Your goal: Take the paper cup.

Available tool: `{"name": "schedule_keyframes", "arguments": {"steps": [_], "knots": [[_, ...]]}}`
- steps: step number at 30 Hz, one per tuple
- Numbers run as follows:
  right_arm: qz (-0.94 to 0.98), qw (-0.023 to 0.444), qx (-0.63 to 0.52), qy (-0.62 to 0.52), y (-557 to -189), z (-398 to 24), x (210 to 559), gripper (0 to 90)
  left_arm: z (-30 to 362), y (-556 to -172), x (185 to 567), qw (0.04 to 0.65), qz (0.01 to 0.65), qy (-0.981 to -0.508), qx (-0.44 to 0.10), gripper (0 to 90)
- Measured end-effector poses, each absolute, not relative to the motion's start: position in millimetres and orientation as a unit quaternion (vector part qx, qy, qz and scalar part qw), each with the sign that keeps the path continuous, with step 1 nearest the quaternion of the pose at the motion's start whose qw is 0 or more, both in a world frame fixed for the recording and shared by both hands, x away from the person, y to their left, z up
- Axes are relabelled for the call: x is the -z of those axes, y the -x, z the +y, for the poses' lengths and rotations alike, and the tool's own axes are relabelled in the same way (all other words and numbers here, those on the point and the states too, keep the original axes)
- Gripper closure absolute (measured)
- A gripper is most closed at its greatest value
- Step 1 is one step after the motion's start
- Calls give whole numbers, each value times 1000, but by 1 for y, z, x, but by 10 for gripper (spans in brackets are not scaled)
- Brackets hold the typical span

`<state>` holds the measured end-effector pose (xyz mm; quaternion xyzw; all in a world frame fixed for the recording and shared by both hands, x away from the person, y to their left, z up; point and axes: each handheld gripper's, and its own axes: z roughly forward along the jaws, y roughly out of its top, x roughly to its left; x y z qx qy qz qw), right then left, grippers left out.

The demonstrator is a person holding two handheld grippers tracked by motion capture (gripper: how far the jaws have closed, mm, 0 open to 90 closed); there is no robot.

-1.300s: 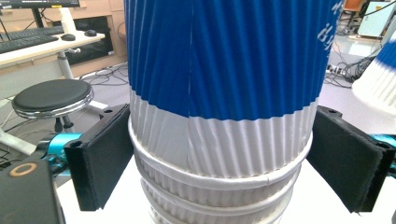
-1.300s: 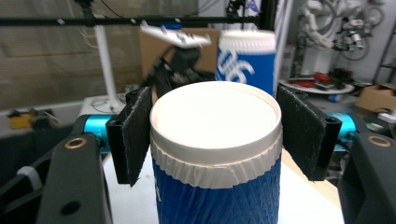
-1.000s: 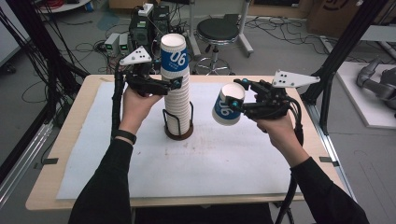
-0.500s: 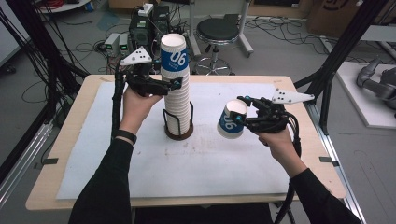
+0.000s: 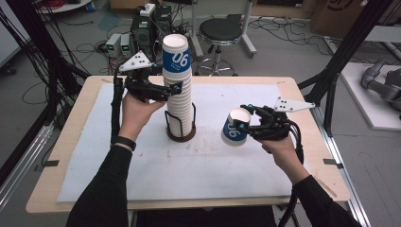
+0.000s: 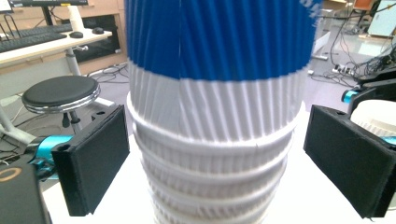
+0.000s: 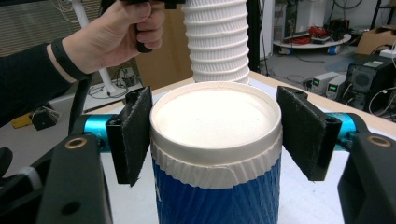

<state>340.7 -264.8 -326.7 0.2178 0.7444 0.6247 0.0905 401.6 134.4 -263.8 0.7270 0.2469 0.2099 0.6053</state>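
A tall stack of ribbed paper cups [image 5: 178,90], blue-banded on top, stands in a black wire holder [image 5: 179,135] at the middle of the mat. My left gripper [image 5: 176,88] sits around the upper part of the stack [image 6: 215,140]. Its jaws have just been opening, and the pads [image 6: 93,163] stand beside the cup walls without pressing. My right gripper [image 5: 243,124] is shut on a single blue and white cup [image 5: 234,130], held tilted low over the mat to the right of the stack. In the right gripper view the pads [image 7: 133,135] clamp that cup [image 7: 215,154] near its white base.
A white mat [image 5: 198,179] covers the wooden table [image 5: 302,99]. Behind the table stand a black stool [image 5: 220,30] and electronics boxes [image 5: 142,33] among floor cables. Black frame posts [image 5: 340,61] rise at the right, and a rail [image 5: 19,161] runs along the left.
My right hand has come down and a little left with the cup, from beside the stack's middle to just above the mat. The left hand stays at the stack.
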Motion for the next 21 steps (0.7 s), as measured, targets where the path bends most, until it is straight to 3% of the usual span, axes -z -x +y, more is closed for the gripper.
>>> {"name": "schedule_keyframes", "arguments": {"steps": [11, 21], "knots": [[747, 89, -622, -217, -338, -265, 337, 311, 159, -371, 286, 610, 253, -716, -225, 69], [750, 86, -617, -222, -337, -266, 349, 311, 155, -342, 314, 610, 237, -726, -210, 70]]}}
